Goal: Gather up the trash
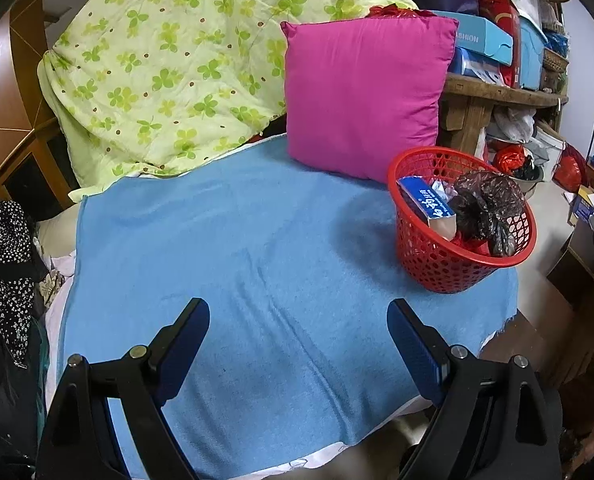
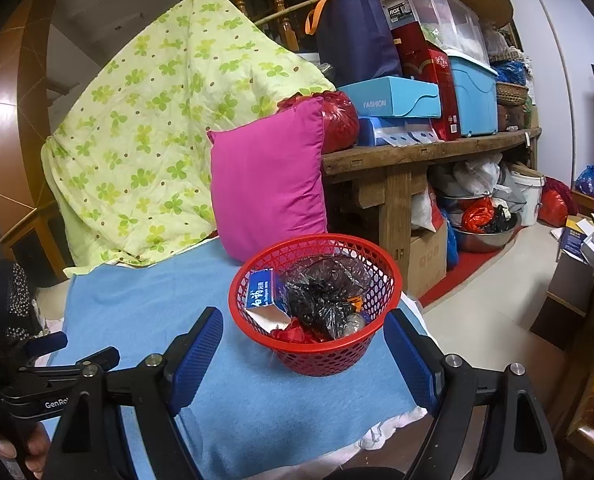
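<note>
1. Trash sits inside the red basket (image 2: 315,308), on the right part of the blue towel (image 1: 237,260), near its right edge. Visible contents: a crumpled black plastic bag (image 2: 321,300), a blue-and-white carton (image 2: 263,292) leaning against the left wall, and red scraps at the near side.
2. Handling, as a judgement: the bag is light, soft and slippery and will collapse under the pads; the carton is light and semi-stiff. The basket itself looks like thin, springy plastic, light even when loaded. The rim is the likely firmest hold; the perforated wall may flex.
3. Right gripper (image 2: 305,340): jaws spread wide, holding nothing, one finger either side of the basket's near wall, no contact visible.
4. Left gripper (image 1: 299,328): jaws spread, empty, over bare towel to the left of the basket.
5. No loose trash shows on the towel.
6. Surroundings: a pink pillow (image 1: 365,96) stands just behind the basket; a green-patterned quilt (image 1: 169,68) is piled far left; a cluttered wooden shelf (image 2: 429,152) stands far right.
7. Obstruction: none near side. The towel's right edge is close, so a sideways push could tip the basket off.
</note>
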A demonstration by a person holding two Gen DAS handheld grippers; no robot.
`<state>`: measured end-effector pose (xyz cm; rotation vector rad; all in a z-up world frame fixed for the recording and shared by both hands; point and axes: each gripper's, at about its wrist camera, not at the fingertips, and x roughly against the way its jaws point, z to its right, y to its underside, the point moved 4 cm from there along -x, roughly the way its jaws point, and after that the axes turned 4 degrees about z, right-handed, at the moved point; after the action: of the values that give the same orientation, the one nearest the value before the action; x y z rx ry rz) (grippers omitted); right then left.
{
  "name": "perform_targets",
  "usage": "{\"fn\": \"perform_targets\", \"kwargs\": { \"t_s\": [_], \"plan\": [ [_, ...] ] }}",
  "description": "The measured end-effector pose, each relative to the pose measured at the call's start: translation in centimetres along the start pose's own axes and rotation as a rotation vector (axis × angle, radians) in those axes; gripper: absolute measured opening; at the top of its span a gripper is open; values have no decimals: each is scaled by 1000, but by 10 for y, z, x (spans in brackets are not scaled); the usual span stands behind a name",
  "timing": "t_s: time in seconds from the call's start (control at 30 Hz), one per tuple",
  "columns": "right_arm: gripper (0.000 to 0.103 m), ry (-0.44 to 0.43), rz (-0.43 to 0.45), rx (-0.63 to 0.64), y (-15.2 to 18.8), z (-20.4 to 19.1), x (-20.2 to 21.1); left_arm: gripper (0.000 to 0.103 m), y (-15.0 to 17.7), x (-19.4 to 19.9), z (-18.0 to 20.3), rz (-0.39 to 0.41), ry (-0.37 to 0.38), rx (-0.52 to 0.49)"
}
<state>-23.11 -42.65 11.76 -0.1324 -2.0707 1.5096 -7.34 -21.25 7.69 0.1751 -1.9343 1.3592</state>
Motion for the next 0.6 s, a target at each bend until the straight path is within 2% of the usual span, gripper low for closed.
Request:
{"fn": "perform_targets", "kwargs": {
  "t_s": [0.6],
  "plan": [
    [85, 11, -7, -11, 3, 2, -4, 90, -1, -6, -1, -23, 7, -4]
  ]
}}
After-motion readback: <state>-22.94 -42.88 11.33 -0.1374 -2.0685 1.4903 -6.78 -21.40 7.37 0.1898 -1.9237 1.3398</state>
